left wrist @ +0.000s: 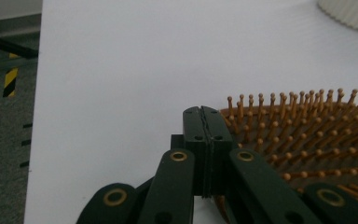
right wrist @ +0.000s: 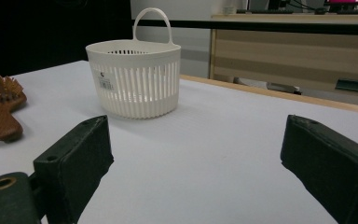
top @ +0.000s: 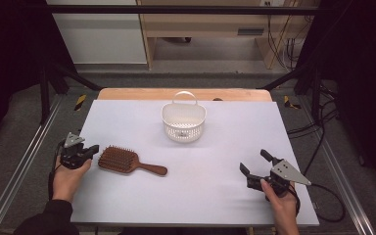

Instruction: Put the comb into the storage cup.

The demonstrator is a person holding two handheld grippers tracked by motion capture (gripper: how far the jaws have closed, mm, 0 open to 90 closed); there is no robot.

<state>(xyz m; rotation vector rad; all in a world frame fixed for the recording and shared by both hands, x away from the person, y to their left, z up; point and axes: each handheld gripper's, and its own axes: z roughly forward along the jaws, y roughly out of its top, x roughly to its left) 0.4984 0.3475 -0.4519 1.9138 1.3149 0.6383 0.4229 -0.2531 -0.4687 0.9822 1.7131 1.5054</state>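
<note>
- High view: the left tongs (top: 92,150), jaws pressed together with nothing between them, sit at the left edge of the white bench (top: 215,200); the wooden hairbrush (top: 127,162) lies flat, bristles up, just beside their tips, its handle pointing away from them toward the right tongs (top: 256,163). The right tongs stand wide open and empty, well apart from the brush. The white basket (top: 183,122) stands beyond both tongs, between them.
- Left gripper view: the closed jaws meet tip to tip right at the rim of the hairbrush (left wrist: 307,140) head, which spreads to their right; whether they touch it cannot be told. The basket (left wrist: 349,11) edge shows far beyond.
- Right gripper view: between the spread jaws lies bare bench (right wrist: 214,154); the basket (right wrist: 135,79) stands upright ahead, left of centre, and the hairbrush (right wrist: 2,105) lies far to the left.
</note>
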